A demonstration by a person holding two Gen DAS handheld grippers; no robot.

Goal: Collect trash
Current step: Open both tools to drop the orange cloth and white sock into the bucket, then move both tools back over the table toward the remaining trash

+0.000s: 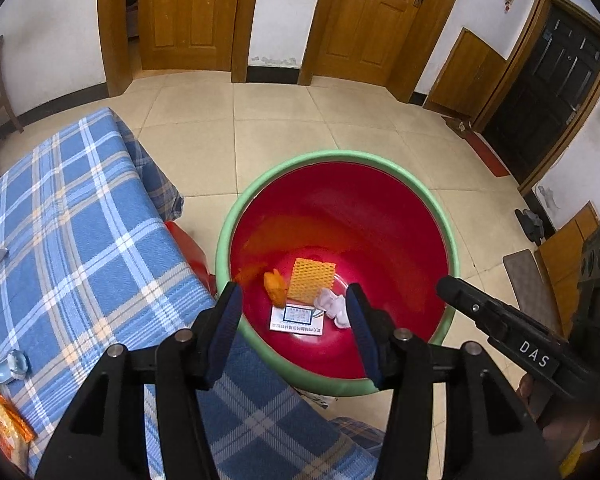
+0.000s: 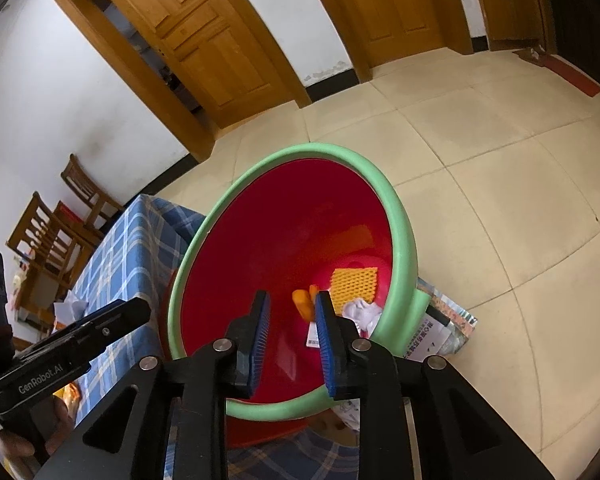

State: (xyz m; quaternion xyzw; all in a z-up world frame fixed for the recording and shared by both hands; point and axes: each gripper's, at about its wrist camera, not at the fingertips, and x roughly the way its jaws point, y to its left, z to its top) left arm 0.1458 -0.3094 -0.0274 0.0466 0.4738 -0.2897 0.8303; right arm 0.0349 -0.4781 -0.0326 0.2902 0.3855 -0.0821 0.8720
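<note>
Now both grippers hang over the red bin (image 1: 380,216), the left gripper (image 1: 294,304) with jaws spread and empty, the right gripper (image 2: 290,312) with jaws narrowly parted, nothing between them. Dropped trash lies at the bottom: orange peel (image 1: 275,286), yellow foam net (image 1: 313,278), crumpled tissue (image 1: 334,306), a printed card (image 1: 296,318). Likely next: back to the counter (image 1: 80,220) for leftover wrappers (image 1: 10,420).

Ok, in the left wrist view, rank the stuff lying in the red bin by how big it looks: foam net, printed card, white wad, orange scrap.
1. Yellow foam net
2. Printed card, part hidden under the others, so close to the net
3. White crumpled wad, partly behind a finger
4. Orange scrap, near the wad's size; unsure
</note>
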